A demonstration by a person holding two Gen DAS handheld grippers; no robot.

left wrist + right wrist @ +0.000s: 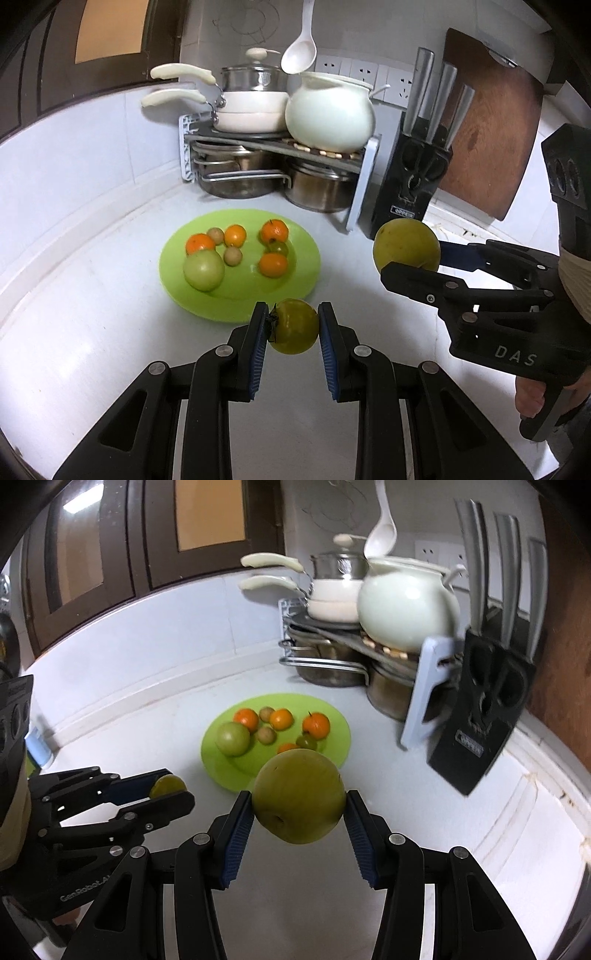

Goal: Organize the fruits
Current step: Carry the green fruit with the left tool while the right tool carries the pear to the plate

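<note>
The left gripper, black with blue ribbed pads, points down and forward over the white countertop, its jaws pinching a small round yellow-green tomato with a dark stem stub against the left pad. The fruit hangs clear of the counter, just near of the round lime-green plastic plate. To the right, the right gripper is angled downward in the same way and clamps a larger round yellow-green fruit between its pads, also lifted off the surface; in the left wrist view this fruit sits to the right of the plate, in front of the black knife block. Part of the person's hand shows under that gripper's handle.

On the plate lie four small orange citrus fruits, one being, a pale green tomato at its near-left, two small tan round fruits, one at, and a small green fruit among the oranges. The middle and near-right parts of the plate are bare.

The white countertop around the plate is open to the left and near side. At the far side a metal pot rack carries a white round ceramic pot and stacked saucepans, with steel pots beneath. A brown wooden cutting board leans against the wall at the far right, behind the knife block. The counter's raised white back edge curves along the left wall.
</note>
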